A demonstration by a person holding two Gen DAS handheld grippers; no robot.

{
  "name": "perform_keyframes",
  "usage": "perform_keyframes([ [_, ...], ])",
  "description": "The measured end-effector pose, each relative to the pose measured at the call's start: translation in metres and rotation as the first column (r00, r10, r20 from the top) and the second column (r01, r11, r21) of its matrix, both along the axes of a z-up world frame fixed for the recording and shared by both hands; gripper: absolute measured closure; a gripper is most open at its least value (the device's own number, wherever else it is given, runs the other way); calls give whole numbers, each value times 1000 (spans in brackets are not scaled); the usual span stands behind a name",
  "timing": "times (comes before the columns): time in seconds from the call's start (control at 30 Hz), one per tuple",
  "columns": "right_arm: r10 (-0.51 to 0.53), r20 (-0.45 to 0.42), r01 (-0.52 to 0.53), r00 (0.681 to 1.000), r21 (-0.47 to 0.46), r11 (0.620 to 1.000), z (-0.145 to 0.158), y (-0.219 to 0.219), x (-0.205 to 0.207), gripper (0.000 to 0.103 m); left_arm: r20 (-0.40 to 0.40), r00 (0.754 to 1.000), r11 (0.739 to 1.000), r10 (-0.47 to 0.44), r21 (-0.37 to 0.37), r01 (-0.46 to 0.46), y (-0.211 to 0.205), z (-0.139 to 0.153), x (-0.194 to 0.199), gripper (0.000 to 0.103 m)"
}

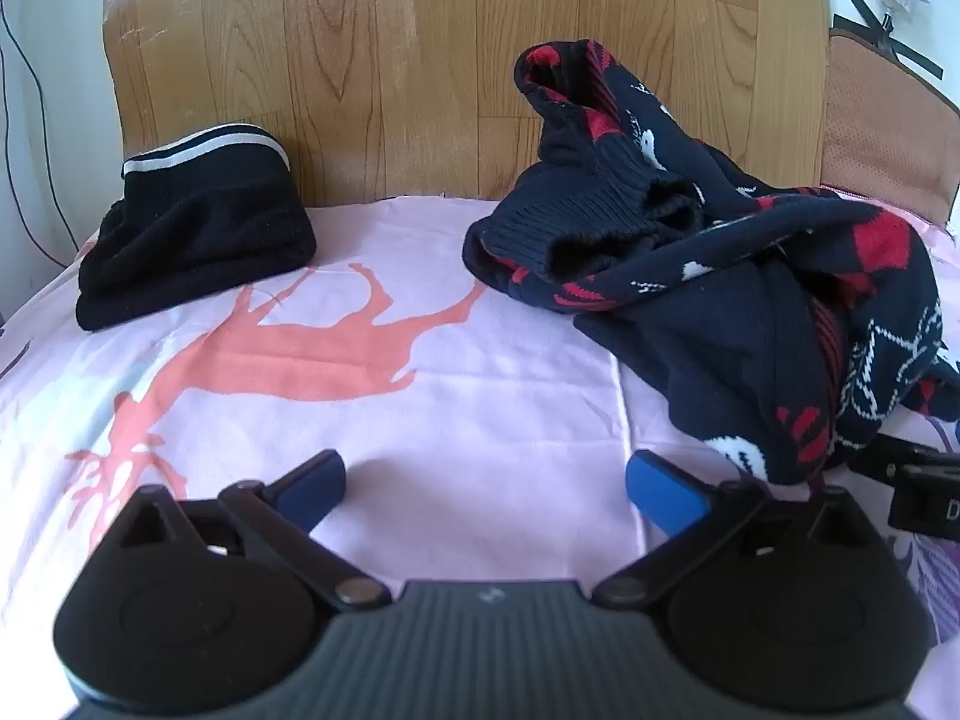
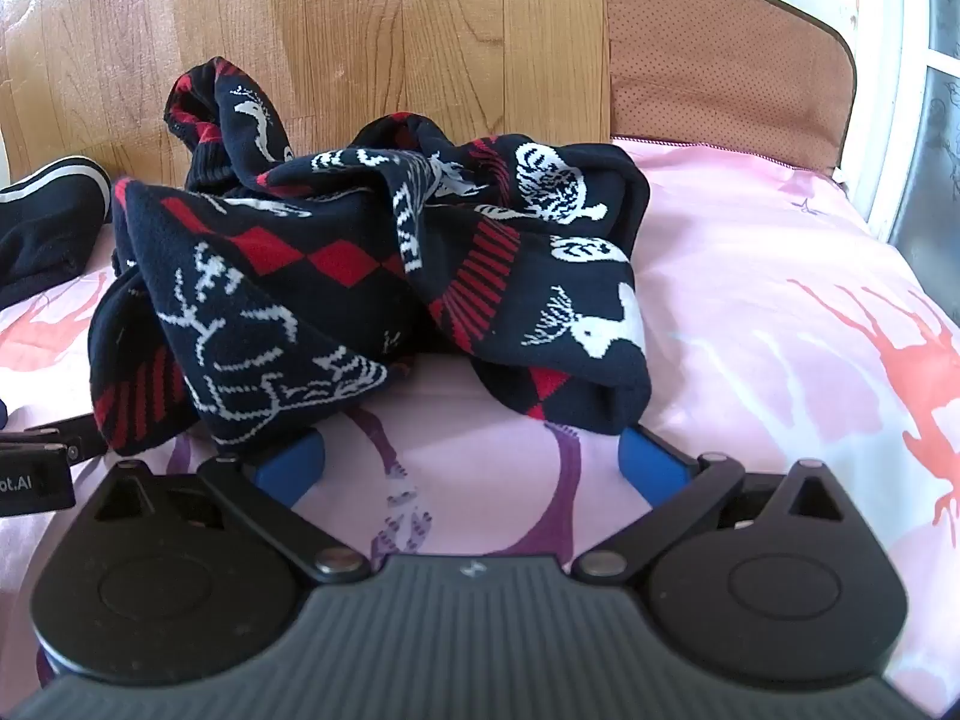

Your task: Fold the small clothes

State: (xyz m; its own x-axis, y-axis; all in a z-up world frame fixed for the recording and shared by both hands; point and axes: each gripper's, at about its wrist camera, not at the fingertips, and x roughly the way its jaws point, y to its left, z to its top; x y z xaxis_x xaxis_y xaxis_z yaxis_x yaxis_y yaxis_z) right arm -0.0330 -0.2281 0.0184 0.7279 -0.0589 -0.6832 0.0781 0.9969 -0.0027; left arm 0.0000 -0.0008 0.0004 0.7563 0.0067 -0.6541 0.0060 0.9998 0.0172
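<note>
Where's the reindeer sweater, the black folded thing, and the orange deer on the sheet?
reindeer sweater (image 2: 336, 252), right wrist view, red diamond band.
black folded garment (image 1: 198, 240), left wrist view, fuzzy middle.
orange deer print (image 1: 312, 354), left wrist view, deer's body.

Navy knit sweater (image 2: 372, 276) with red diamonds and white deer lay crumpled; black garment (image 1: 192, 234), white-striped, sat folded apart.

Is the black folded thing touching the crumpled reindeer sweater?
Apart. The left wrist view shows a strip of pink bedsheet lying bare between the black folded garment and the reindeer sweater.
</note>
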Motion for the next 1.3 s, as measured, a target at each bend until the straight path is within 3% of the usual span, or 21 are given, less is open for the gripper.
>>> perform_keyframes([
  [1.3, 1, -1, -1, 1000, -4, 1000, 0, 0, 0, 0, -6, 1000, 1000, 7, -1, -7, 0, 2, -5, 0],
])
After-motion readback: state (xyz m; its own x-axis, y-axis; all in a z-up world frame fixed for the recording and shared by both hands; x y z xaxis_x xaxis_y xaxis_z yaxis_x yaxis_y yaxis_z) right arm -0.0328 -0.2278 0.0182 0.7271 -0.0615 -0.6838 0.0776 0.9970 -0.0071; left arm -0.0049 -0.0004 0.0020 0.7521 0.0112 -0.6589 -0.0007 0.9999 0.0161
